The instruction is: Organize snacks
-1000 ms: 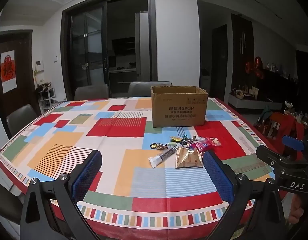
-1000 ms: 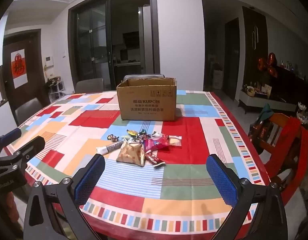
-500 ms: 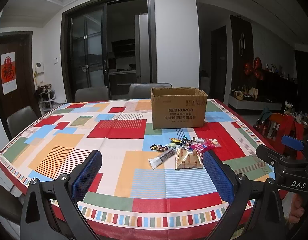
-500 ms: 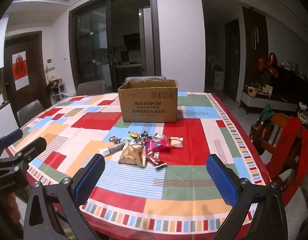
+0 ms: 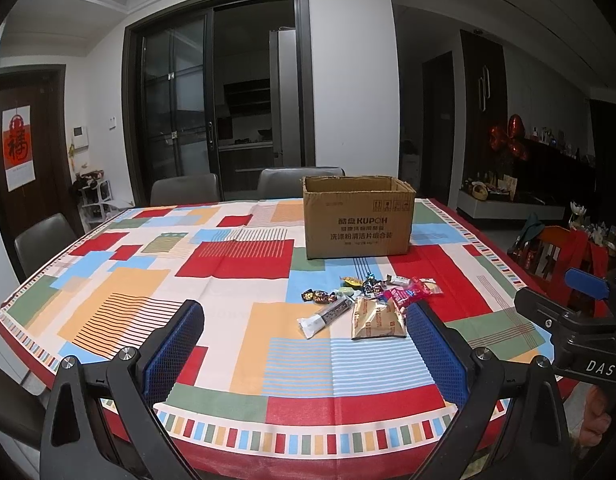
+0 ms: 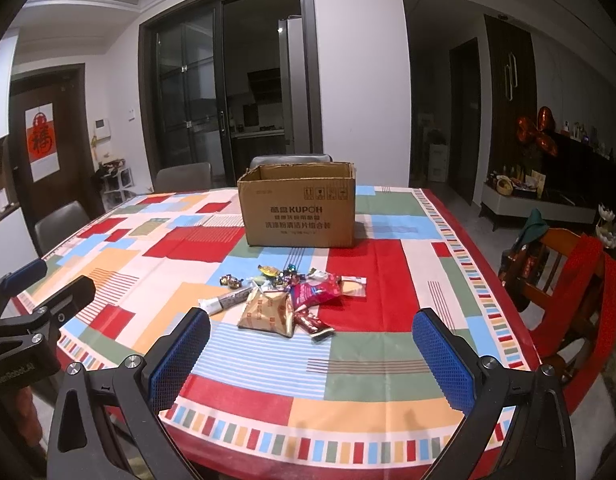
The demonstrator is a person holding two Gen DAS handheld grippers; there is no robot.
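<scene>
Dim dining room, dark glass doors (image 5: pixel 216 100) at the back, grey chairs (image 5: pixel 184 189) tucked in. On the table (image 5: pixel 120 292), under a patchwork cloth of red, blue and orange blocks, an open box (image 5: pixel 357 218) stands past the middle, mouth up, likely meant to take the snacks (image 5: pixel 367 300). These lie in a loose heap just before the box, apart from it: a gold packet (image 6: pixel 268 310), a pink packet (image 6: pixel 315 290), a white stick (image 5: pixel 323 317) and small wrapped sweets, too small to name. Left tongs (image 5: pixel 304 344) and right tongs (image 6: pixel 311 350) both hang near the table's front edge with jaws wide apart, empty, short of the heap. Nothing appears boxed yet, though the box's inside is hidden.
</scene>
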